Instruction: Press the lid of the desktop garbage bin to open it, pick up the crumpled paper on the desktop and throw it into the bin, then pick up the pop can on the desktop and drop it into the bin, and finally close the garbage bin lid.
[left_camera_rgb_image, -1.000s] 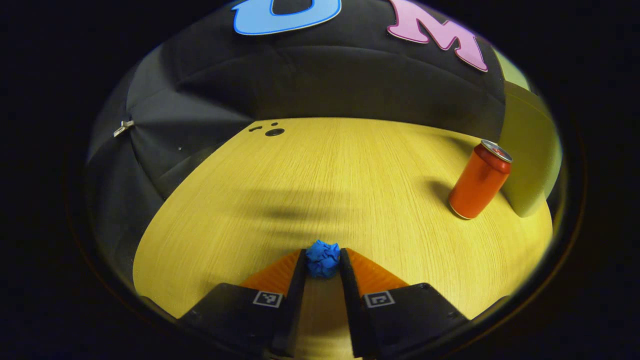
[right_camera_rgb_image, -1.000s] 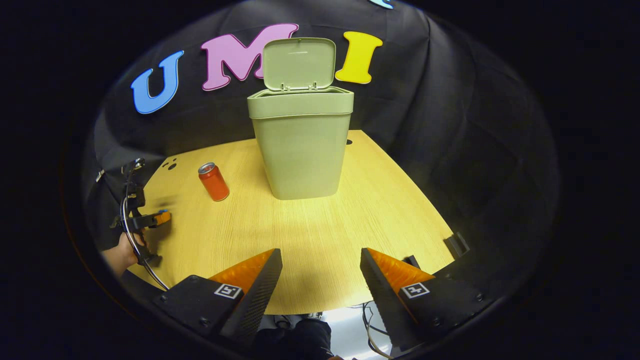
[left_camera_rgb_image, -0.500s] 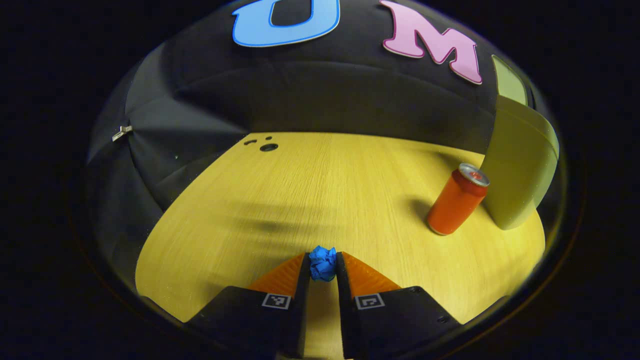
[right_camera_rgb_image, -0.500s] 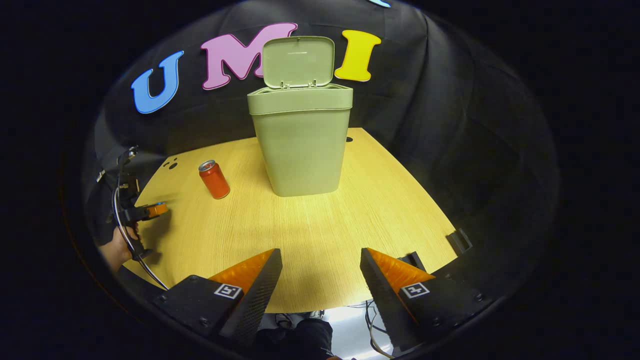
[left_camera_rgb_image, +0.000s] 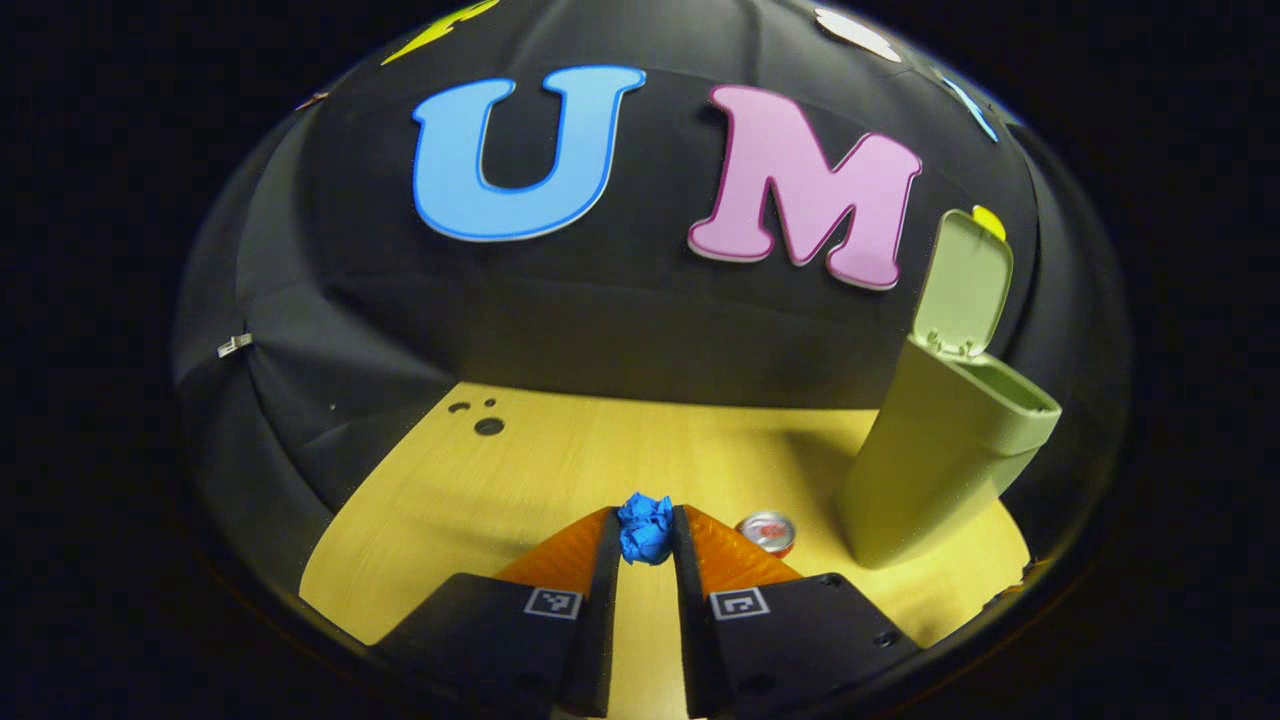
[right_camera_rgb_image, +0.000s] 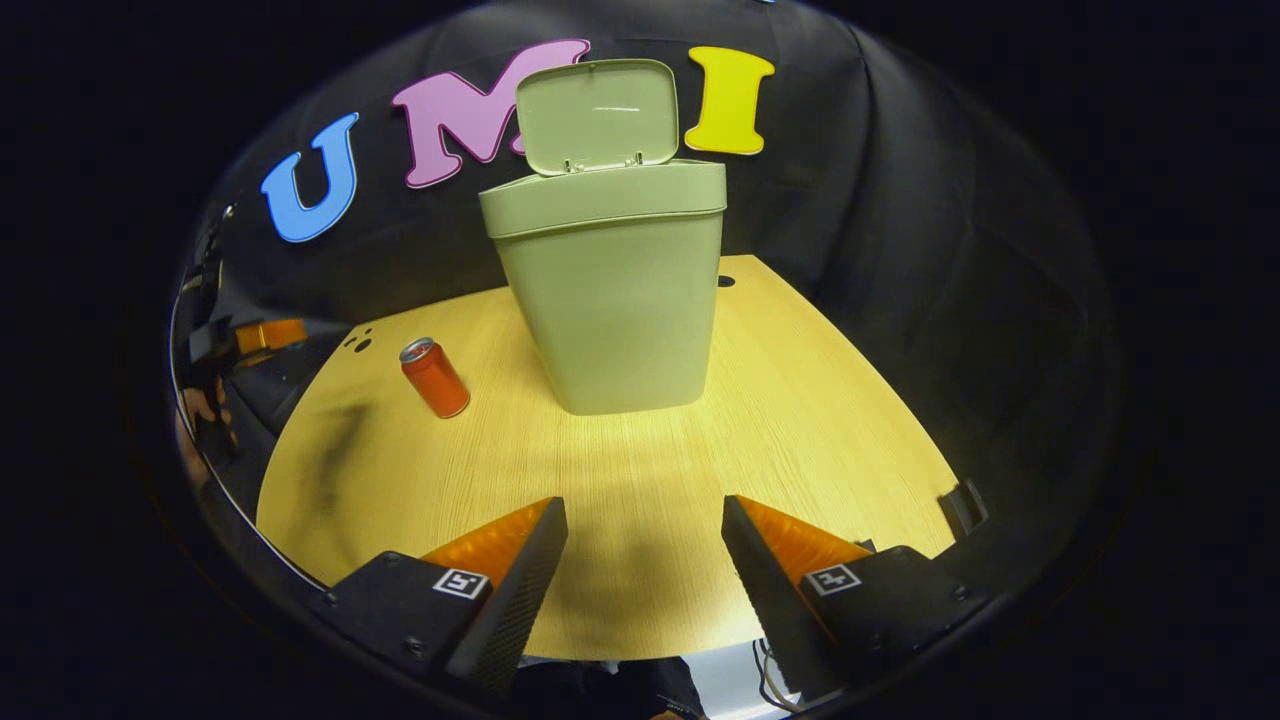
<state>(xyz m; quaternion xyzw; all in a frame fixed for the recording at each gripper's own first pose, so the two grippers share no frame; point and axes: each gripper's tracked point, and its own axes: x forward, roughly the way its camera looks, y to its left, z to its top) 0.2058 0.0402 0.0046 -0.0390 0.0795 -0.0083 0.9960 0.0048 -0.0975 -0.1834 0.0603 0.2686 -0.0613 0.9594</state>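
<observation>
Blue crumpled paper (left_camera_rgb_image: 645, 528) pinched at the left gripper (left_camera_rgb_image: 645, 545) tips, above the wooden desktop (left_camera_rgb_image: 560, 470). Likely light, squashy; grip across its middle. Bin (right_camera_rgb_image: 608, 290) lid (right_camera_rgb_image: 597, 115) up, pop can (right_camera_rgb_image: 434, 376) beside it. Right gripper (right_camera_rgb_image: 640, 545) wide open, empty.

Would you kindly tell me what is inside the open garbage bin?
The bin stands with its lid raised; its inner rim shows, but its walls hide any contents.
</observation>
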